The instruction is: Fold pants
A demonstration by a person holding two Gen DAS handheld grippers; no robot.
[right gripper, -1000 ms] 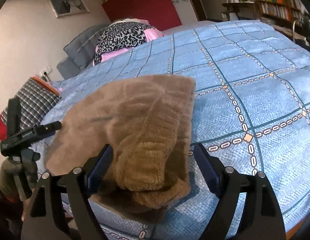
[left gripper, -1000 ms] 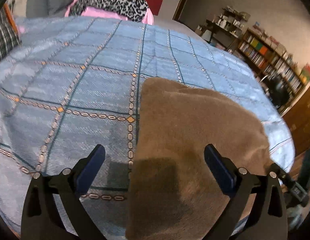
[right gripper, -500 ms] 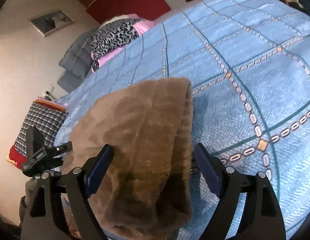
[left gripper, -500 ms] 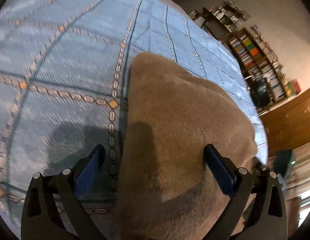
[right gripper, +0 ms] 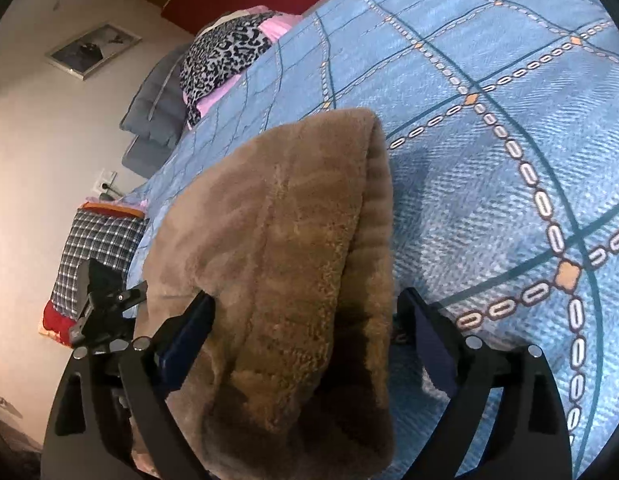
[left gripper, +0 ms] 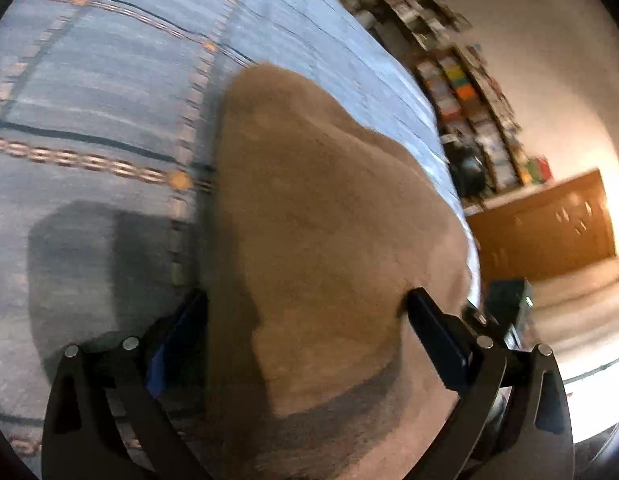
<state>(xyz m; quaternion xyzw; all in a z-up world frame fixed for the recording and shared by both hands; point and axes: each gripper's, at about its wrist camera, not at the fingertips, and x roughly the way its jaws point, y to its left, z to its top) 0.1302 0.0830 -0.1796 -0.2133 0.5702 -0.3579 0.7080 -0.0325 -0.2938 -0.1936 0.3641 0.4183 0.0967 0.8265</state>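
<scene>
we see folded brown pants (right gripper: 277, 264) on a blue bedspread (right gripper: 489, 152). our left gripper (left gripper: 305, 336) spreads wide over them. our right gripper (right gripper: 305, 332), just opening, straddles them too, pads clear.

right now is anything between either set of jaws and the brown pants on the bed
Nothing visible. The brown pants lie on the blue bedspread, directly between the open jaws of both the left gripper and the right gripper.
</scene>
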